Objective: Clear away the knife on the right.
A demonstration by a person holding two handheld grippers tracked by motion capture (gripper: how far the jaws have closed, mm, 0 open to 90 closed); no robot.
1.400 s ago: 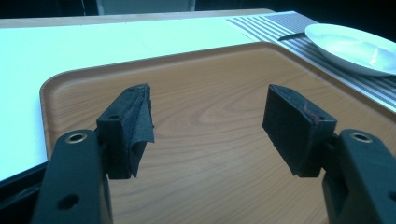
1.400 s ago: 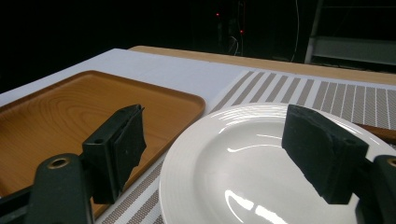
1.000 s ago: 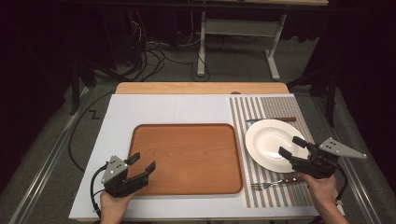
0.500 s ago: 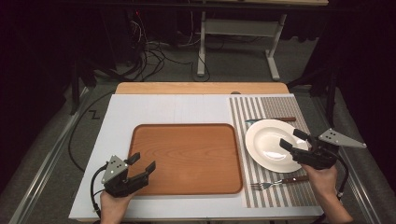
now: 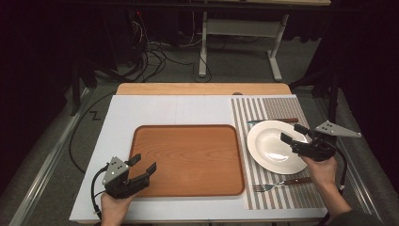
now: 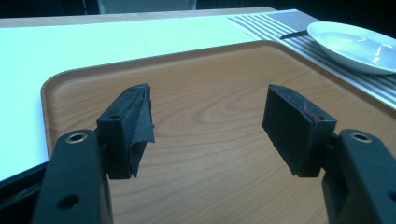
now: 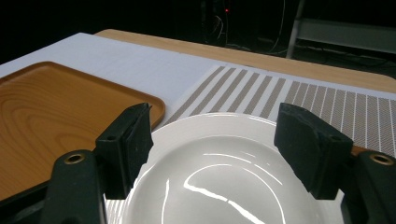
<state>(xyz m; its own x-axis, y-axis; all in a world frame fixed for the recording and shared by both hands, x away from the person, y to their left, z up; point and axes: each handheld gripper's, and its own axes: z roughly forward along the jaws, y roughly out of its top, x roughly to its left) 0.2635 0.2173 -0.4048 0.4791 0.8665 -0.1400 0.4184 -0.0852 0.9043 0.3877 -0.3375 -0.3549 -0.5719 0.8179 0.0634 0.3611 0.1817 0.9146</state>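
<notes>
The right gripper [image 5: 296,139] hovers over the near right rim of the white plate [image 5: 270,143], jaws spread with nothing between them. They have just been closing a little, yet the pads [image 7: 128,144] touch nothing. The plate lies directly ahead of and below this gripper, on the striped placemat [image 5: 268,106]. Being round, it has no long axis, so my guess is that the coming grasp turns on one jaw getting under the rim. The right hand is far nearer it than the left. The left gripper [image 5: 143,169] hangs wide open and empty over the near left corner of the wooden tray [image 5: 188,155]. A fork [image 5: 275,185] lies beside the right hand. No writing is legible.
</notes>
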